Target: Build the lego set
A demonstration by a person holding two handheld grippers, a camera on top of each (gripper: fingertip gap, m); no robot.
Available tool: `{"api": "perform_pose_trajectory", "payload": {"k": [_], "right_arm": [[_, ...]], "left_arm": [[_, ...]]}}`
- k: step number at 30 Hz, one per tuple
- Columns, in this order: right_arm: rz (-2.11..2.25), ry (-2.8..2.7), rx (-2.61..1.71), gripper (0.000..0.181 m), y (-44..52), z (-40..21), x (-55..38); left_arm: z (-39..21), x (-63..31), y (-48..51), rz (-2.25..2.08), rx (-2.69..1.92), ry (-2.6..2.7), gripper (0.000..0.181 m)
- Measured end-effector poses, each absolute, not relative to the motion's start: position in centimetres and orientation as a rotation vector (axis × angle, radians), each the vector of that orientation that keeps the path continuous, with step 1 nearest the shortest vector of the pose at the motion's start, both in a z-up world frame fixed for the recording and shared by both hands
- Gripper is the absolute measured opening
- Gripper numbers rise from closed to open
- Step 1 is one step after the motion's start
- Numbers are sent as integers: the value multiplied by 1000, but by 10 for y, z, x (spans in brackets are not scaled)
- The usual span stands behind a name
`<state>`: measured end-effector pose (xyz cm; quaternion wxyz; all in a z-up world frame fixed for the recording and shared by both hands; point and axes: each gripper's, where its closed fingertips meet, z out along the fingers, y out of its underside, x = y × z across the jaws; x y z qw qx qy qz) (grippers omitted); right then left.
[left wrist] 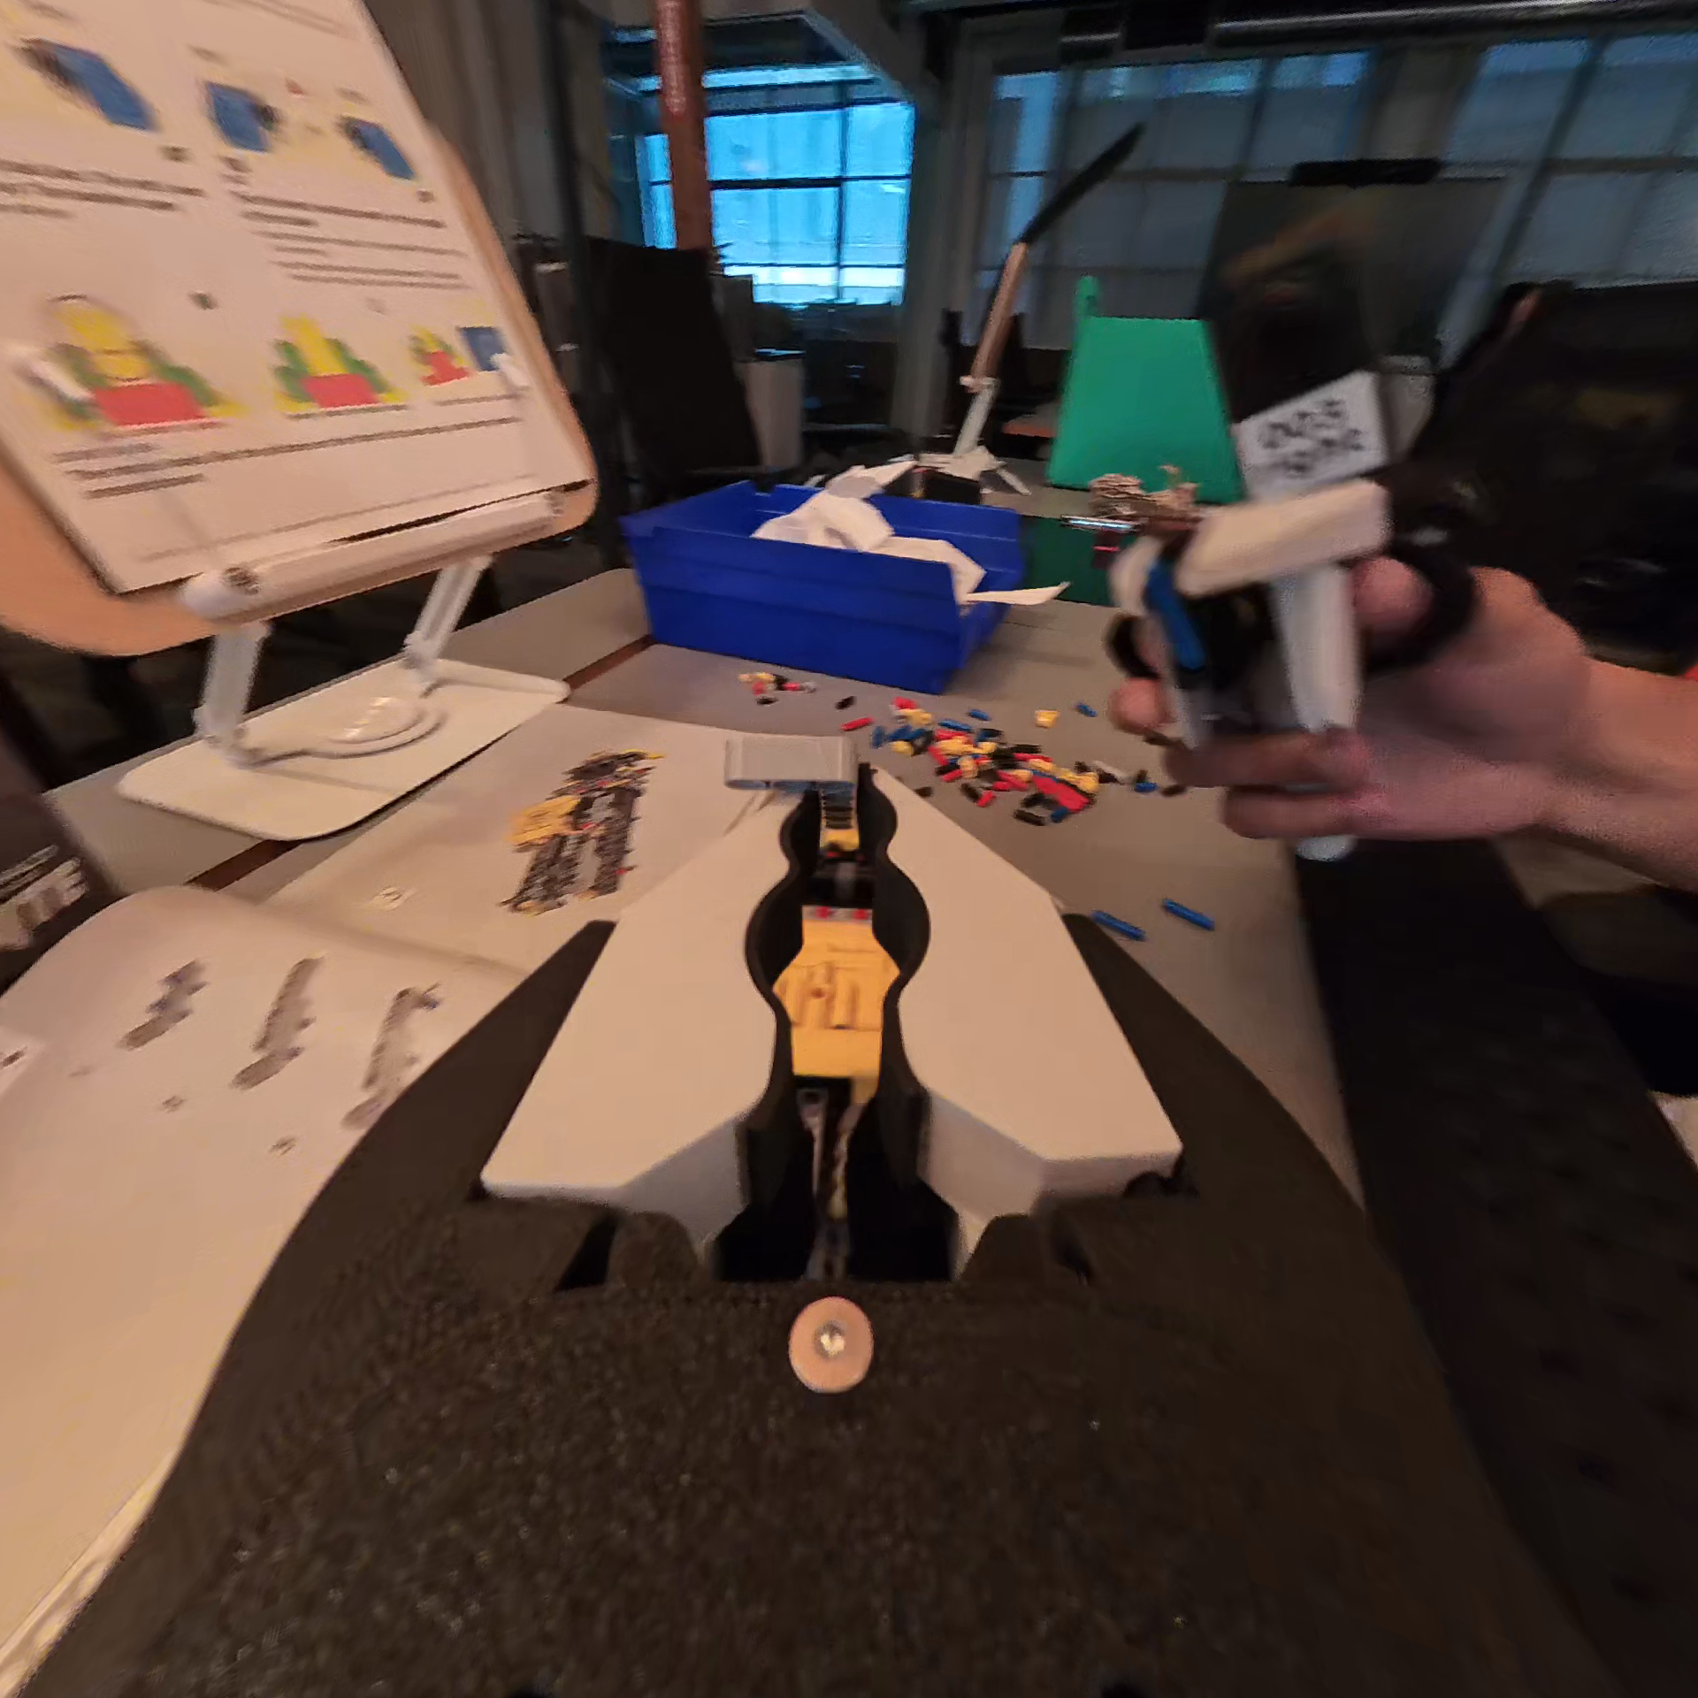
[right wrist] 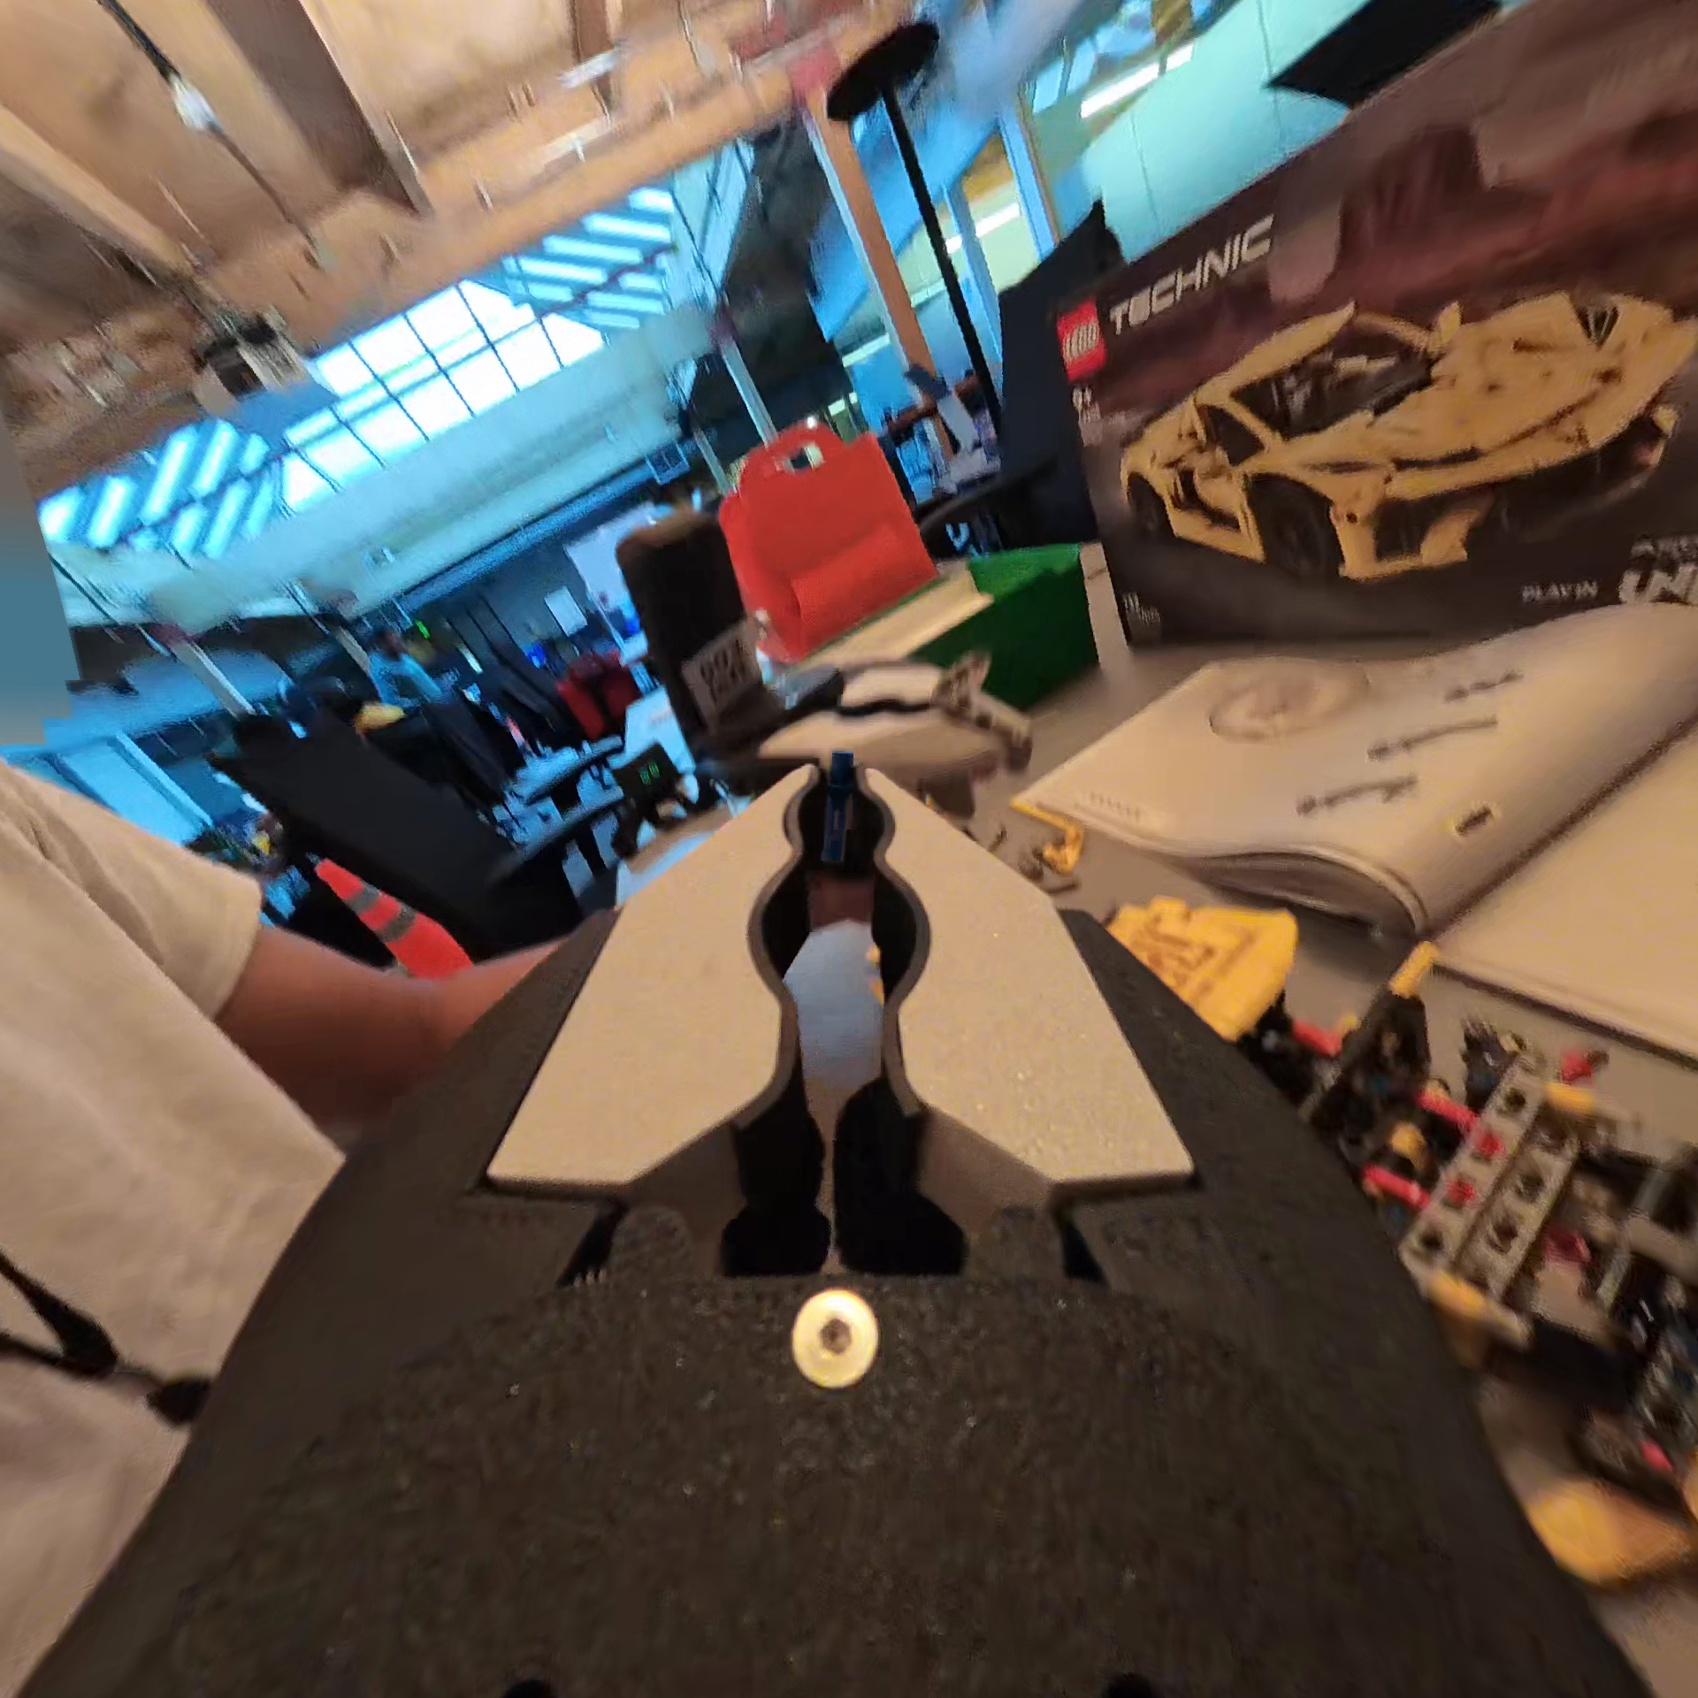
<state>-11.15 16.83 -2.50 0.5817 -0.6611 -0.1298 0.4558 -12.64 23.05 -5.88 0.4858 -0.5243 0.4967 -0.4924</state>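
Lego assembly [left wrist: 832,992], yellow-and-black, sits clamped in the left hand-held gripper [left wrist: 841,781], long axis pointing toward 12 o'clock, while the right hand-held gripper [right wrist: 841,781] pinches a blue pin [right wrist: 839,809], upright.

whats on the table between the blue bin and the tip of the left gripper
In the left wrist view, a scatter of small loose lego pieces lies on the grey table between the blue bin and the left gripper, with a small grey block at the gripper's tip.

Blue bin [left wrist: 809,606] of crumpled white paper [left wrist: 864,528], green carrier [left wrist: 1139,404] behind; red carrier [right wrist: 827,542] elsewhere.
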Motion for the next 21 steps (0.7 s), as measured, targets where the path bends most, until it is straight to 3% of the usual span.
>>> {"api": "perform_pose_trajectory", "payload": {"k": [12, 21], "right_arm": [[1090, -127, -1405, 4, 218, 2, -127], [869, -73, -1464, 4, 224, -14, -130]], "left_arm": [[-36, -118, 202, -1143, -1070, 1167, 7], [-42, -110, 206, -1131, -1129, 1133, 7]]}}
